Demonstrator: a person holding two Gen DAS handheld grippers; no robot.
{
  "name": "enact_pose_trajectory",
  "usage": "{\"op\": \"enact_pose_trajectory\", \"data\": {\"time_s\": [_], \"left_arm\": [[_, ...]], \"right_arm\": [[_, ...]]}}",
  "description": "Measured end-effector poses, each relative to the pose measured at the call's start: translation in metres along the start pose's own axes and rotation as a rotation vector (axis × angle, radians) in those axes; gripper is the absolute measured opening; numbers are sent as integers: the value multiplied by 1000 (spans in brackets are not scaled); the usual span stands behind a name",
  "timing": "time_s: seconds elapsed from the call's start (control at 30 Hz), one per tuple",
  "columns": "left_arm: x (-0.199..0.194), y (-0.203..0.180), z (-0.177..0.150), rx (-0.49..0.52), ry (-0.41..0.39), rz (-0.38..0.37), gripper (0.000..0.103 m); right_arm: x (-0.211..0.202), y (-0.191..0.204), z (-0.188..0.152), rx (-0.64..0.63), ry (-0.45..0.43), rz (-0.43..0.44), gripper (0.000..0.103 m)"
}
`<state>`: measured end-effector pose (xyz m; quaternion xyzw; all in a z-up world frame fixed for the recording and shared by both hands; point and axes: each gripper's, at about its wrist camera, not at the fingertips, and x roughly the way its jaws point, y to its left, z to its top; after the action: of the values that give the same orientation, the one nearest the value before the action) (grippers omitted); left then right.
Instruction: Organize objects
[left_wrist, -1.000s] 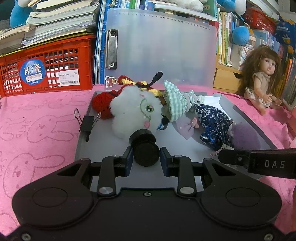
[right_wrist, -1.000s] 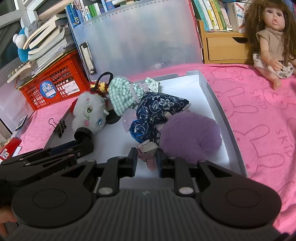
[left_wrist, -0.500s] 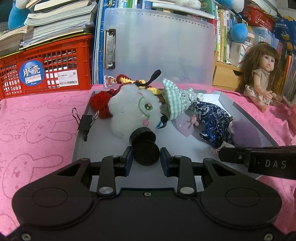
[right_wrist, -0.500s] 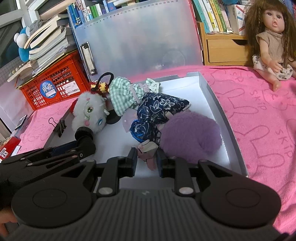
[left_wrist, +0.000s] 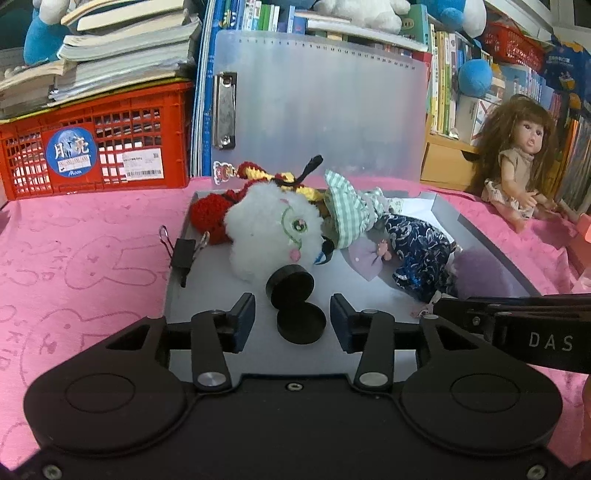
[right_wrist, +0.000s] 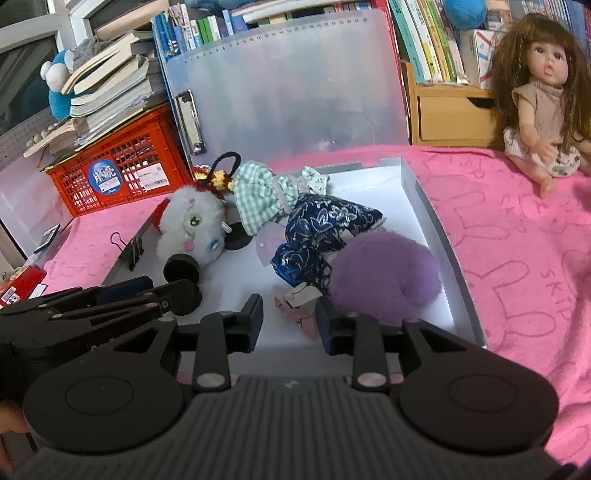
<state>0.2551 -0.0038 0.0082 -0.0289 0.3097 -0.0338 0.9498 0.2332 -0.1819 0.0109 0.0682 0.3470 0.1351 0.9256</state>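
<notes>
Black plastic, that's the little spool-shaped piece (left_wrist: 295, 304) sitting in the near-left part of the grey tray (left_wrist: 177, 295), right between the fingers of the left gripper (left_wrist: 292, 321), whose jaws are opening with a clear gap on both sides, so nothing is pressing on it. It's leaning against the white fluffy plush head (left_wrist: 273, 236), which lies just behind it with its stitched green eye facing up. Over on the right gripper (right_wrist: 289, 320) the jaws are opening too, and the small pinkish doll foot (right_wrist: 299, 308) pokes in between them, closer to the right finger, though I can't tell whether that pad touches it. That foot belongs to the little figure in the dark blue floral cloth (right_wrist: 321, 229), which is jammed between a green checked dress (right_wrist: 258, 195) on the far side and a big purple fuzzy ball (right_wrist: 384, 277) on the near right. There's also some red and yellow crochet (left_wrist: 214, 214) tucked behind the white plush at the far-left corner. A black binder clip (left_wrist: 183, 251) is clipped on the tray's left rim. The whole tray sits on a pink towel (left_wrist: 85, 258) with bunny outlines. Further back a frosted clipboard (left_wrist: 321, 107) stands upright, a red crate (left_wrist: 96, 144) with books stacked on it is far left, and a long-haired doll (right_wrist: 543, 96) sits on the towel at the far right.
</notes>
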Motion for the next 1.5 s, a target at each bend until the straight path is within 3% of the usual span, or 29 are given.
{"op": "enact_pose_trajectory", "data": {"time_s": [0.4,0.8,1.07,1.5], "left_arm": [[-42,-1,10,10,-68,-1,72],[-75,0,14,1,-96,-13,94],[-96,0,11,11,-111,-6,102],[-117,1,-13,9,-89,-7,103]], "right_arm": [[-33,10,4,-42,-61,-17,63],[-66,12,4,-69,-134,-53,88],[-82,10,0,-77,-165,-71,102],[-101,14,-22,-141,-186,-93,103]]}}
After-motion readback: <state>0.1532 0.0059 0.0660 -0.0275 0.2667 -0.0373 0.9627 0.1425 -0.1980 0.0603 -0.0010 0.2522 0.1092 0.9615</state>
